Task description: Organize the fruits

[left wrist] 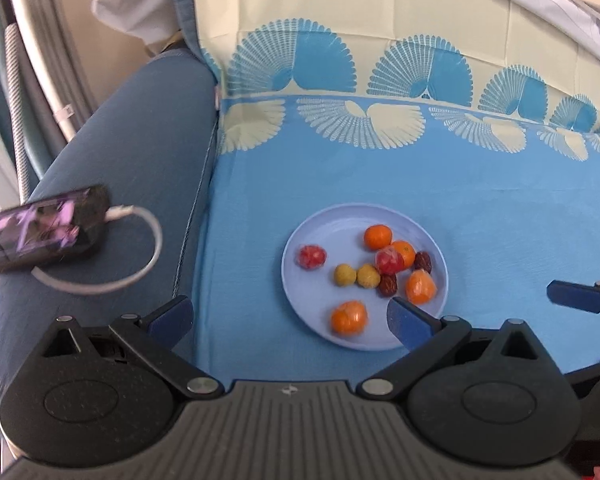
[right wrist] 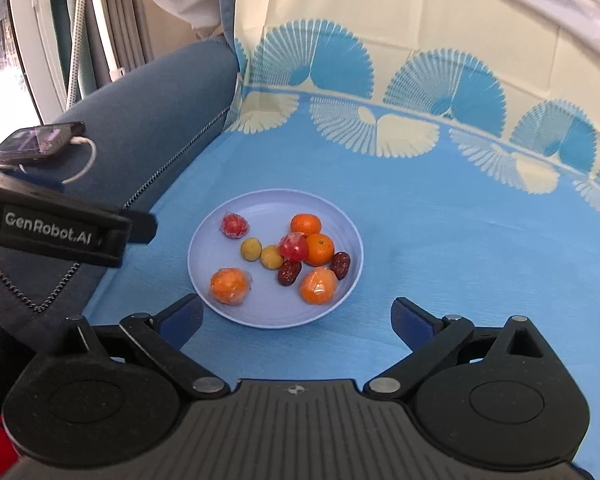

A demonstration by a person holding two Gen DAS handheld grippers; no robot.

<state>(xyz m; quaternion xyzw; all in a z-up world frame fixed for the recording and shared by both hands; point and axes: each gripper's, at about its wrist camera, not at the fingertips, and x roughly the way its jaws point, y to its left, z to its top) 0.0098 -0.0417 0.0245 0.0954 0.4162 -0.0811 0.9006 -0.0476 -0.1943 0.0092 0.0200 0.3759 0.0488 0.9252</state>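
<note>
A pale blue plate lies on a blue cloth and holds several fruits. Two bare oranges sit at its far side, and two plastic-wrapped oranges at its near side. There are also two wrapped red fruits, two small yellow fruits and two dark red dates. My left gripper hangs open above the plate's near left edge with nothing between its fingers. My right gripper is open too, just in front of the plate, and empty.
A phone with a white cable rests on the blue sofa arm to the left. The fan-patterned cloth covers the seat and runs up the backrest. The left gripper's body shows at the left of the right wrist view.
</note>
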